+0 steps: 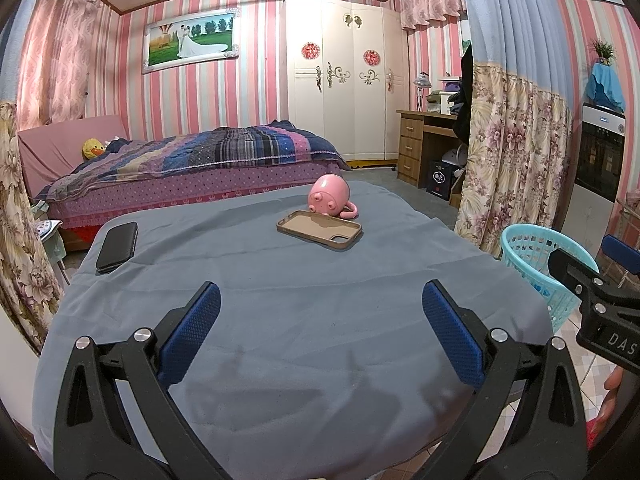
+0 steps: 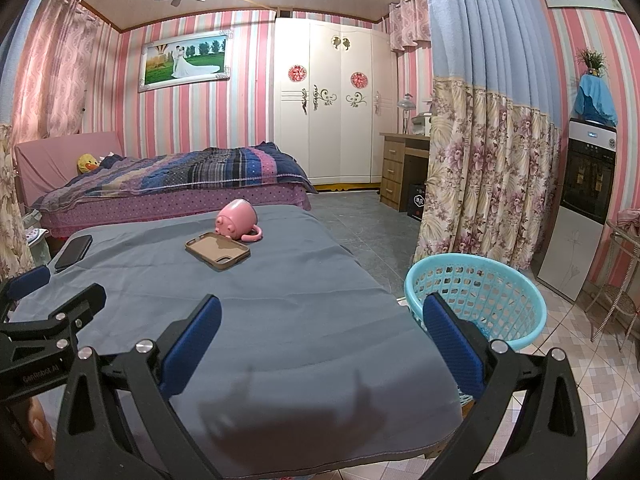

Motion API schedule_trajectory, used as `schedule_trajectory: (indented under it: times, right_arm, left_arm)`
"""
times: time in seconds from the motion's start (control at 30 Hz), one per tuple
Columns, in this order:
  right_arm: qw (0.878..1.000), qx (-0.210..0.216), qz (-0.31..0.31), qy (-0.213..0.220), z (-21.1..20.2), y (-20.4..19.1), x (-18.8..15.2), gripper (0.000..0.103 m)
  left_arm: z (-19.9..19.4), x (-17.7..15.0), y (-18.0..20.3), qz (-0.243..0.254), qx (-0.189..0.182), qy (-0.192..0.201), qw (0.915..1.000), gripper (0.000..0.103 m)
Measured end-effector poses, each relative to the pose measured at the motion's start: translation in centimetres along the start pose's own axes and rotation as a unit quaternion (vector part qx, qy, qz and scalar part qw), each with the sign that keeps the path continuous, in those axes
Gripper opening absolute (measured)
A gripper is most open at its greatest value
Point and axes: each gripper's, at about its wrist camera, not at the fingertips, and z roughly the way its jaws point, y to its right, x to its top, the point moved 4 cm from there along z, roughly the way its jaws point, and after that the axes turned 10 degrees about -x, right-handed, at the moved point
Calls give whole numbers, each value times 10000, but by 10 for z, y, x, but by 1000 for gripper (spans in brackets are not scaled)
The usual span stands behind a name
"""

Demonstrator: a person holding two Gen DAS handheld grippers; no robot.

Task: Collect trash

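Left wrist view shows the left gripper (image 1: 321, 312) held low over the near end of a table covered in grey-blue cloth (image 1: 280, 280), its two blue-padded fingers (image 1: 192, 332) spread wide apart with nothing between them. At about twelve o'clock from the gripper, a brown soft phone case (image 1: 319, 228) lies flat with its hollow side up, and a pink animal-shaped plastic mug (image 1: 330, 195) lies on its side just behind it, touching its far edge. At ten o'clock, near the table's left edge, rests a black rectangular phone (image 1: 117, 246). A turquoise plastic lattice basket (image 1: 532, 256) stands on the floor at two o'clock, just off the table's right edge, partly hidden by the right gripper (image 1: 580, 258). Right wrist view has the right gripper (image 2: 321, 314) at the table's near right corner, its fingers likewise wide apart and empty, the right finger (image 2: 452, 340) overlapping the basket's (image 2: 480, 276) rim. No loose trash can be made out on the cloth in either view.
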Motion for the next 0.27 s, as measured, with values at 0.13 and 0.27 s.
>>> schedule_trajectory:
  times: [0.13,0.27]
  right_arm:
    - [10000,1,-5,-3,1,0,1,98]
    - [10000,-3,-2,9,0,0,0,98]
  left_arm:
    - [0,1,1,-5,-2,-11,10000,98]
    - [-1,2,1,-9,-12,-7,10000,98]
